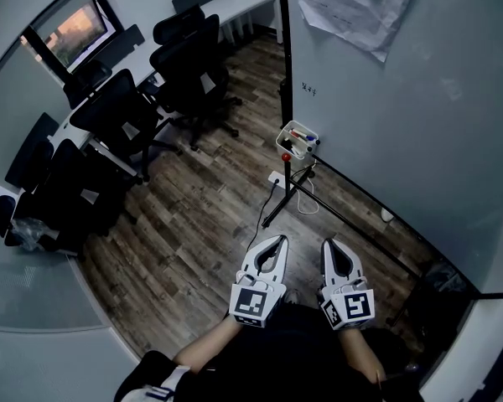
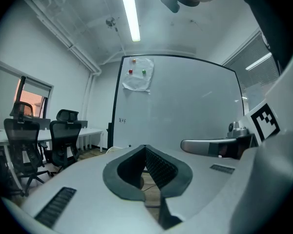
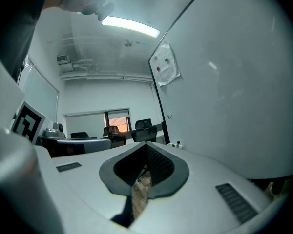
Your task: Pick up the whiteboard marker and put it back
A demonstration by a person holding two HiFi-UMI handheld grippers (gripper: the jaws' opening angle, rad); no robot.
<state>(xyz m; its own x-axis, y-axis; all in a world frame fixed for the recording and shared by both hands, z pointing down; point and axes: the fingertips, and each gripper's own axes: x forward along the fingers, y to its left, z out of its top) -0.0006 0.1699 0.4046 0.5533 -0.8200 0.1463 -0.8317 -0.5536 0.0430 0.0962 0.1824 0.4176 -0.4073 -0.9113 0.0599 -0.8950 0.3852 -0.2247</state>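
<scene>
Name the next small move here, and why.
Probably move the right gripper forward toward the marker tray, opening its jaws on the way. Both it and the left gripper are shut and empty, held well short of the tray where the markers sit.

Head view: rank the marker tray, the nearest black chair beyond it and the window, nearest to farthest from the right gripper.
1. Marker tray, just ahead, slightly left.
2. Black chair, beyond it, further left.
3. Window, on the far left wall.

left hand-held gripper (image 1: 278, 240), right hand-held gripper (image 1: 328, 243), side by side, jaws together, empty
</scene>
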